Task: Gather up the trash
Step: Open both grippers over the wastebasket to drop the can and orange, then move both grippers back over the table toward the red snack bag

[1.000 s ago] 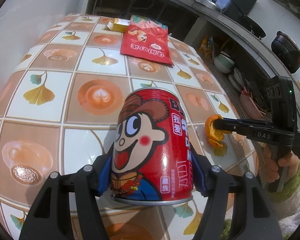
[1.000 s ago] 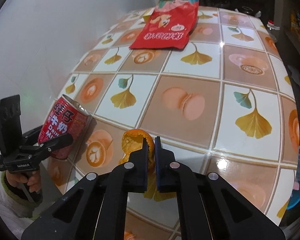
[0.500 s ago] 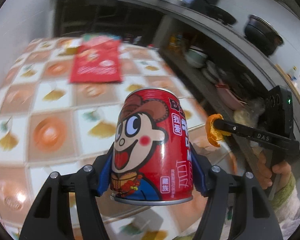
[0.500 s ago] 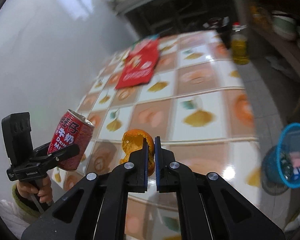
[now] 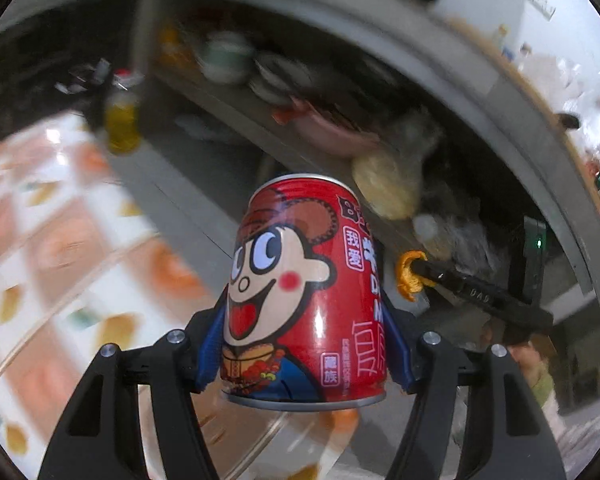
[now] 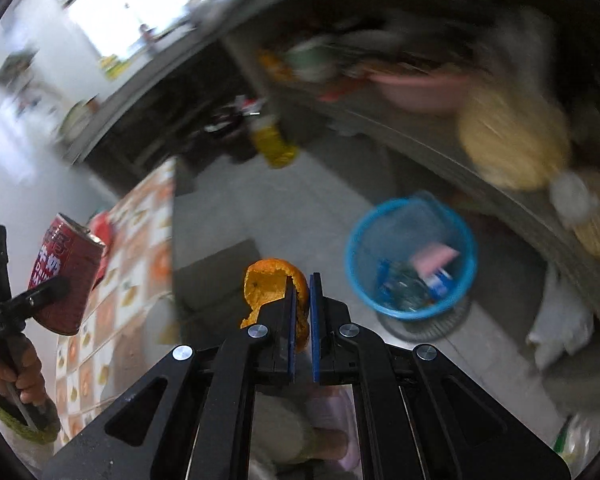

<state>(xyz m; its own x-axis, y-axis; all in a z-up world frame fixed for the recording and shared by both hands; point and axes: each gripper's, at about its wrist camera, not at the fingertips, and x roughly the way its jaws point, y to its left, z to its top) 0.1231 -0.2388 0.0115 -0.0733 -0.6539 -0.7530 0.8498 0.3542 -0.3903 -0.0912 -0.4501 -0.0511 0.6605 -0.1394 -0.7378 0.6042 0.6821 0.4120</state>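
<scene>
Can (image 5: 306,292) and peel (image 6: 274,286) in tools

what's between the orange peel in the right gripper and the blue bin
Nothing: in the right wrist view only bare grey floor separates the orange peel from the blue bin.

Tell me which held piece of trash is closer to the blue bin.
The orange peel in the right gripper; the red can sits farther from the blue bin.

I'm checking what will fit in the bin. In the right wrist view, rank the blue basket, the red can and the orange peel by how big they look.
1. blue basket, largest.
2. red can.
3. orange peel, smallest as seen; the jaws hide part of it.
The basket stands farthest from the camera, so first place is safe.
</scene>
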